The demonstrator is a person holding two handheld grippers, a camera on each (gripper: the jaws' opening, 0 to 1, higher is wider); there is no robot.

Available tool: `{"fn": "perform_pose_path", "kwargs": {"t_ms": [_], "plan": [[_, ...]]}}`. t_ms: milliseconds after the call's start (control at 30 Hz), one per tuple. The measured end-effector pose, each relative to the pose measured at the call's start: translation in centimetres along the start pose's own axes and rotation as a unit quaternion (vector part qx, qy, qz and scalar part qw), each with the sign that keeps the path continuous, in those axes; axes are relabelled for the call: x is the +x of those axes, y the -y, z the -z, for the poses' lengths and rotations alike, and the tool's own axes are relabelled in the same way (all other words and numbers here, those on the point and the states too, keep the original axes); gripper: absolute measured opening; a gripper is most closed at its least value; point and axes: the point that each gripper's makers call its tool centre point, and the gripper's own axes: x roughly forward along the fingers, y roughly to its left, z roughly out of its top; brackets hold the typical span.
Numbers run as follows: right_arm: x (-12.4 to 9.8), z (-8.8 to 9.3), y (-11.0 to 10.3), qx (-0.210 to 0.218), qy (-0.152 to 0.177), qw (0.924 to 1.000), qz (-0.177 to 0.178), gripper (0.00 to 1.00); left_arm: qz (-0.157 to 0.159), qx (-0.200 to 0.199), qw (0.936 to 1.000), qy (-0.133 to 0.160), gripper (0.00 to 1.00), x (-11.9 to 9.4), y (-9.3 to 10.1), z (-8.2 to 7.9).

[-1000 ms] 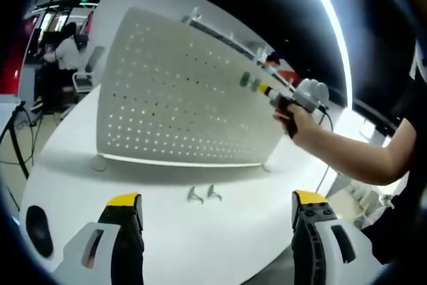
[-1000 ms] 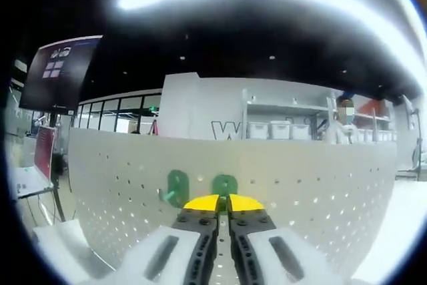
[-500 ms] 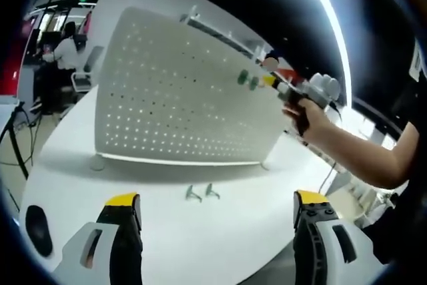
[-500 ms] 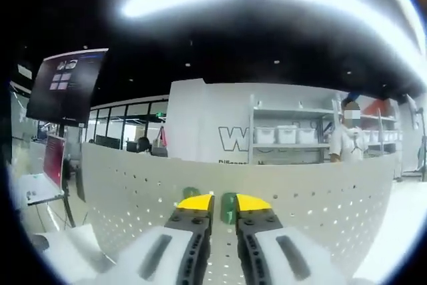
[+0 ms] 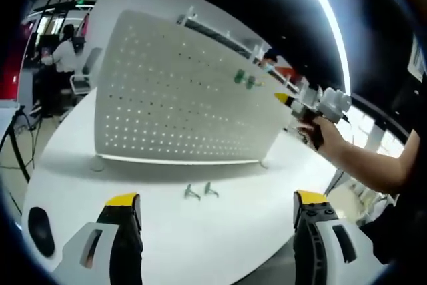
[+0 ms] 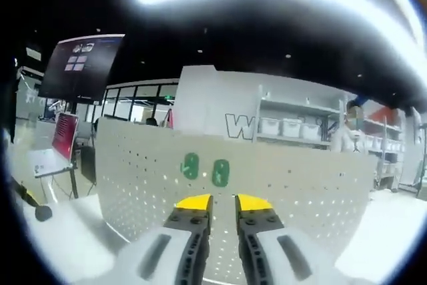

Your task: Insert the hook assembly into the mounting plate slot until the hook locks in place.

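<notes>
White worktop (image 5: pixel 167 225) carries the upright pegboard (image 5: pixel 173 105) — two green hooks (image 6: pixel 205 168) on it, two loose ones (image 5: pixel 201 191) below. Left gripper (image 5: pixel 213 208) jaws wide; right gripper (image 6: pixel 215 203) narrowly parted, empty — shelves (image 6: pixel 293 128) behind.

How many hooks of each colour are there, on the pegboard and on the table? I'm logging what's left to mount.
Green hooks on the pegboard: 2
Grey hooks on the table: 2
Total: 4
</notes>
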Motion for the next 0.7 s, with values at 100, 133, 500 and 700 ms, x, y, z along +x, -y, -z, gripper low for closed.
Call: {"fn": "perform_pose_path", "kwargs": {"t_ms": [100, 133, 500, 700], "plan": [[-0.9, 1.1, -0.1, -0.003, -0.016, 0.9998, -0.01, 0.11, 0.001, 0.003, 1.0, -0.001, 0.96, -0.1, 0.2, 0.0], [-1.3, 1.6, -0.2, -0.006, -0.023, 0.9996, -0.013, 0.11, 0.001, 0.004, 1.0, 0.0, 0.96, -0.2, 0.3, 0.0], [-5.2, 7.4, -2.9, -0.036, -0.109, 0.9908, -0.071, 0.14, -0.007, 0.006, 0.9999, -0.008, 0.96, -0.8, 0.4, 1.1], [-7.8, 10.6, -4.5, -0.026, -0.147, 0.9839, -0.098, 0.15, -0.016, 0.016, 0.9994, -0.025, 0.98, -1.0, 0.2, 2.3]]}}
